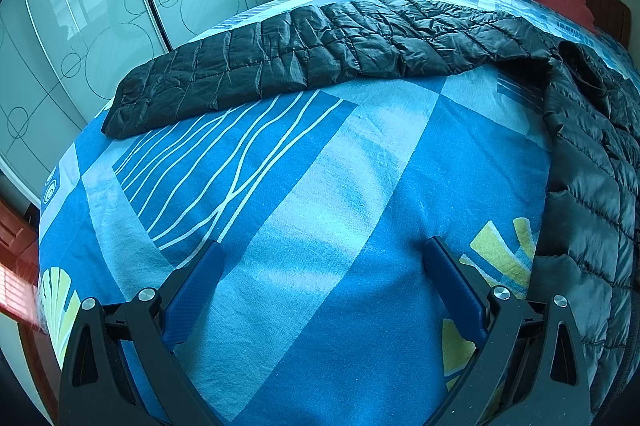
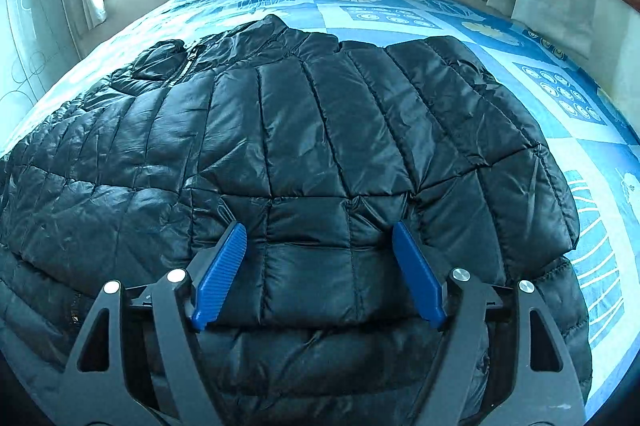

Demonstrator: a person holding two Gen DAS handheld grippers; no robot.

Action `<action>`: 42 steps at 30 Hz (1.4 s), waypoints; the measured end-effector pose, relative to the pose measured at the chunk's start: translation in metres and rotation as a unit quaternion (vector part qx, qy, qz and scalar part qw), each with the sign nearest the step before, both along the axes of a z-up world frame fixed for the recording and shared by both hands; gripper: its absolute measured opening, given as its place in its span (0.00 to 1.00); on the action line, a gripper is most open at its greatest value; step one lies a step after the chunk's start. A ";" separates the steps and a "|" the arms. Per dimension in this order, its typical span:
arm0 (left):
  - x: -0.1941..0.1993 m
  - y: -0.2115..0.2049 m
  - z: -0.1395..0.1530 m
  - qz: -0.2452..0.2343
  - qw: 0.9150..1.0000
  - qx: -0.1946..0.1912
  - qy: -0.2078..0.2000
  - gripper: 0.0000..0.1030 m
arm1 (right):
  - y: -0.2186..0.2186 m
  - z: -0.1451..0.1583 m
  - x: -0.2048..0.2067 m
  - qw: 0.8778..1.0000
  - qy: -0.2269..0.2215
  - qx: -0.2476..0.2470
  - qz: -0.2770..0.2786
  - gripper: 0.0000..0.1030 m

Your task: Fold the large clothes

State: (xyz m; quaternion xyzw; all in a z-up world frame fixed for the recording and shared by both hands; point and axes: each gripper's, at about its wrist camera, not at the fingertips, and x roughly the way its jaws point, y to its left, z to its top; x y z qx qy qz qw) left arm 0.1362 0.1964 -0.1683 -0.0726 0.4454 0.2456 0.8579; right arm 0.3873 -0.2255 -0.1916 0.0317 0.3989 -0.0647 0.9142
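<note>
A puffy, slippery black down jacket [image 2: 304, 153] sprawls across the bed [image 2: 400, 9]; right gripper [image 2: 320, 238] gapes over its hem, left gripper [image 1: 320, 254] wide beside it, both empty, sleeve [image 1: 280, 61] likeliest handhold.

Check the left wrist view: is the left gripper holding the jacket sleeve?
No, the left gripper is open over bare bedsheet; the sleeve lies farther off.

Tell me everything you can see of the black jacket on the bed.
The black jacket is quilted and puffy, with shiny fabric, a zipper near its collar and a stand-up collar. It lies flat on the blue patterned bedsheet, collar toward the pillows. One sleeve stretches straight out sideways; the other appears folded over the body.
</note>
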 end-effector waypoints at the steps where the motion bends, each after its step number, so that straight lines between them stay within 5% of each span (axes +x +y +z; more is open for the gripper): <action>1: -0.001 0.001 0.001 0.000 1.000 -0.006 -0.001 0.96 | 0.000 0.000 0.000 1.000 0.000 -0.001 0.000 0.73; 6: -0.011 0.018 0.013 -0.018 0.998 -0.062 -0.028 0.96 | 0.000 0.000 -0.001 1.000 -0.001 -0.002 0.000 0.73; 15: -0.036 0.092 0.035 0.035 0.992 -0.087 -0.085 0.95 | -0.001 0.001 -0.001 1.000 -0.002 -0.002 0.001 0.74; 22: -0.042 0.162 0.038 0.136 0.962 -0.167 -0.167 0.95 | 0.000 0.001 -0.001 1.000 -0.002 -0.002 0.001 0.74; 29: -0.037 0.204 0.023 0.197 0.942 -0.199 -0.185 0.94 | -0.001 0.001 -0.002 1.000 -0.002 -0.002 0.001 0.74; 32: -0.039 0.215 0.021 0.202 0.936 -0.205 -0.202 0.89 | -0.001 0.001 -0.002 1.000 -0.003 -0.001 0.001 0.74; 34: -0.039 0.223 0.022 0.208 0.935 -0.204 -0.202 0.74 | -0.001 0.001 -0.002 1.000 -0.003 -0.001 0.001 0.74; 36: -0.043 0.231 0.020 0.215 0.926 -0.221 -0.219 0.72 | 0.000 0.001 -0.002 1.000 -0.003 -0.002 0.000 0.74; 42: -0.047 0.240 0.022 0.211 0.916 -0.233 -0.250 0.72 | 0.000 0.001 -0.002 1.000 -0.003 -0.002 0.000 0.74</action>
